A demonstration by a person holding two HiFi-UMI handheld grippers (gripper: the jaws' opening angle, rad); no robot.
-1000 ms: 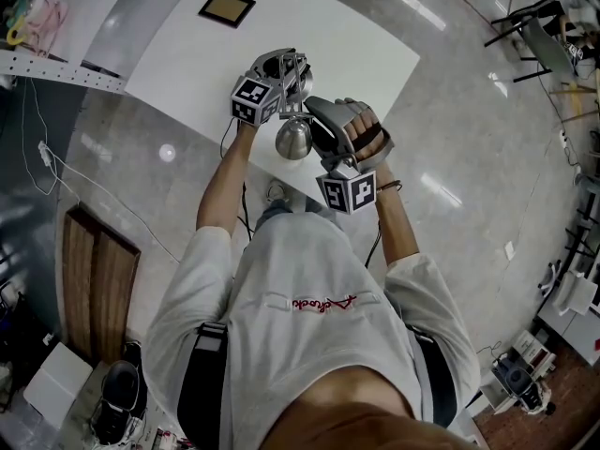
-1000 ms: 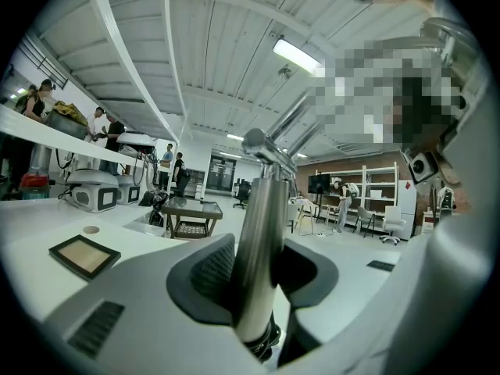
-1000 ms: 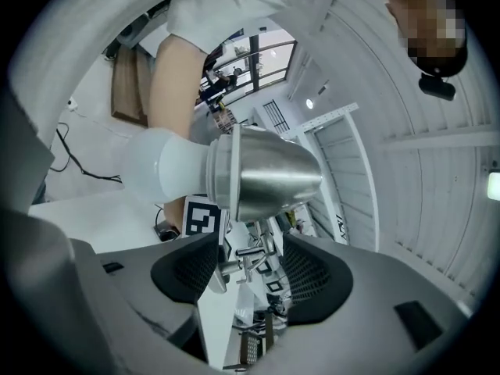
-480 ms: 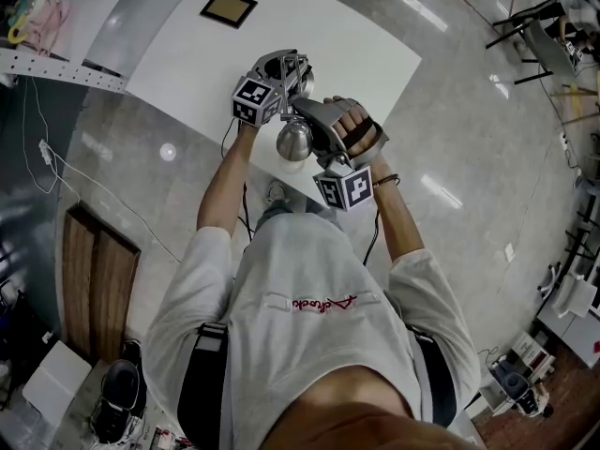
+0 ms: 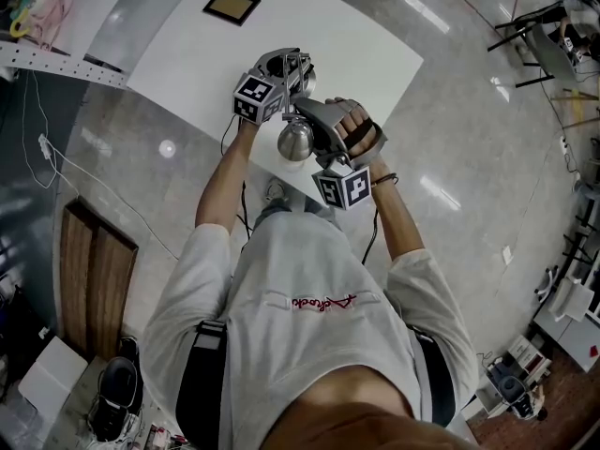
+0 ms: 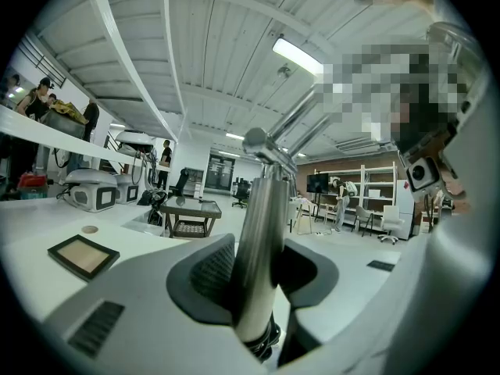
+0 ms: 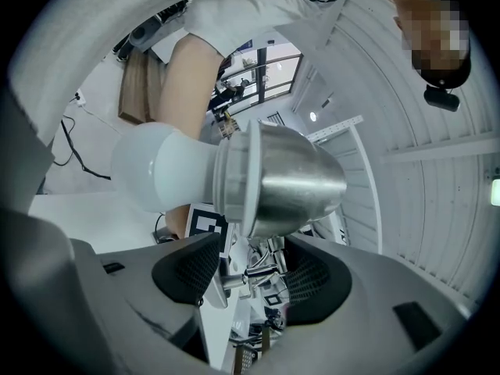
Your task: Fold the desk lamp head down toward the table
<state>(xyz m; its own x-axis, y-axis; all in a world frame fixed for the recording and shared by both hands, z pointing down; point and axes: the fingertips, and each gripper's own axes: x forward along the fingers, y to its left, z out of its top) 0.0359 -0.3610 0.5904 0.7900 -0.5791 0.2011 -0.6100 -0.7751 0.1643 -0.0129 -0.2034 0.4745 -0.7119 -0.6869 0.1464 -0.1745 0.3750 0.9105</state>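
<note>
Moved a bit closer to lamp head (image 7: 291,180) with right gripper (image 7: 250,276), jaws wide, empty. Squeezing lamp pole (image 6: 260,217) with left gripper (image 6: 251,276), near table (image 5: 370,50) edge. Could slip off that shiny round head.

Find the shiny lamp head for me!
In the head view, the lamp head sits over the white table's near edge, below the left gripper and beside the right gripper.

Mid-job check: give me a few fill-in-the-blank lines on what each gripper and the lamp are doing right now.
1. The lamp's metal post is clamped by the ____ gripper.
2. The bulb in the lamp head is ____.
3. The right gripper has its jaws ____, with the lamp head just above them, ungripped.
Missing words: left; white; open.
</note>
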